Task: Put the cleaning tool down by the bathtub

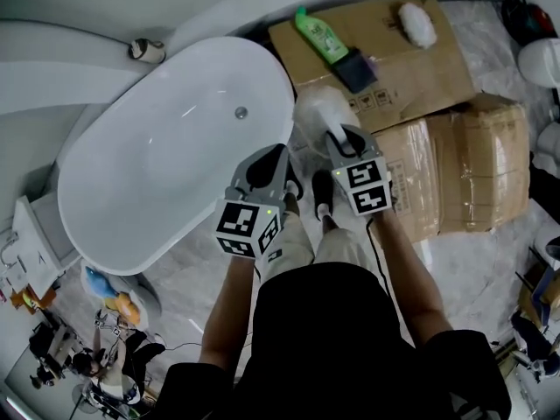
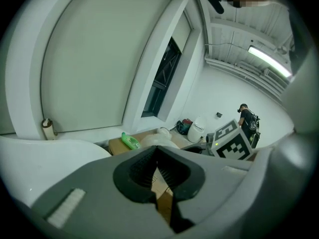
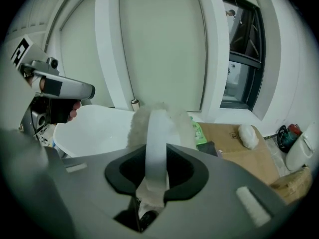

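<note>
At centre of the head view, the right gripper [image 1: 343, 136] is seen clamped on the white handle of the cleaning tool [image 1: 320, 112]. Its fluffy head is held off the floor between the bathtub [image 1: 166, 173] at left and the cardboard boxes [image 1: 420, 77] at upper right. The left gripper [image 1: 267, 160] is held just beside it, at the tub's right edge, and a green bottle [image 1: 319, 35] is noted lying on the boxes. The tool is judged to be in carriage and not yet set down. From the left gripper view, the jaws are found together with nothing between them; white tub wall is seen at lower left and a dark window [image 2: 162, 78] at centre. From the right gripper view, the pads are confirmed pressed on the handle, with the fluffy head beyond them and the tub behind at left. The next move is judged to call for the tool to be lowered onto the grey marbled floor [image 1: 477, 269] in the narrow strip between tub and boxes, clear of the person's shoes [image 1: 321, 195], and the jaws then to be parted. The floor is assessed as hard and smooth. White walls are recorded, with clutter at the frame edges.
</note>
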Demonstrator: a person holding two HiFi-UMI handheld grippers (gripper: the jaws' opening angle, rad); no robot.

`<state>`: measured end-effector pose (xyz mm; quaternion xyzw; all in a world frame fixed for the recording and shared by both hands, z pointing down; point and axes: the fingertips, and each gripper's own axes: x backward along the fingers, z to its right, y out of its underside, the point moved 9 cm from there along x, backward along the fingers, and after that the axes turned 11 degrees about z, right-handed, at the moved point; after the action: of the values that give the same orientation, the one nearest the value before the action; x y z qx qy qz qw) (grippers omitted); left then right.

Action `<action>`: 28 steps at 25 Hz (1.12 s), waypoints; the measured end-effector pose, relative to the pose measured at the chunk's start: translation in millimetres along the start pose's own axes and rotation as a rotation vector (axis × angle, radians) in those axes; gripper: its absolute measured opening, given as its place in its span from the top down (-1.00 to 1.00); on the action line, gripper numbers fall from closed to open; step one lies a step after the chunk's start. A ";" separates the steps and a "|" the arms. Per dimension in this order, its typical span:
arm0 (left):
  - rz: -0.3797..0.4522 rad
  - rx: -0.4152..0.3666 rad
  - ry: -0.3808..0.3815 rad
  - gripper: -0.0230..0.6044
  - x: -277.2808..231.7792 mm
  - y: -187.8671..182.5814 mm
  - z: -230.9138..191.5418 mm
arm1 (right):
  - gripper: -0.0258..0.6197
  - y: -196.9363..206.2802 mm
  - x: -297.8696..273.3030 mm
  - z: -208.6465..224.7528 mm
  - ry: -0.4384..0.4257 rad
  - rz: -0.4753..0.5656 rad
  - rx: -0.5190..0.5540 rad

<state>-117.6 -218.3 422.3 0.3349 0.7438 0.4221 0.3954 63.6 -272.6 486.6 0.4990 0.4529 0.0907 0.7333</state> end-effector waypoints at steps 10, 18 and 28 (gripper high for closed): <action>-0.037 0.008 0.036 0.94 -25.1 15.9 -23.4 | 0.65 29.2 -46.2 9.1 -0.010 -0.064 0.019; -0.054 -0.002 0.040 0.93 -39.1 26.0 -42.8 | 0.65 54.3 -82.3 17.5 0.000 -0.107 -0.020; -0.093 0.025 0.044 0.93 -53.9 51.8 -71.3 | 0.65 86.3 -126.6 29.1 0.002 -0.161 0.002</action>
<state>-146.2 -267.3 508.6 0.2955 0.7723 0.4013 0.3939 40.6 -323.7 632.1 0.4616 0.4925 0.0314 0.7371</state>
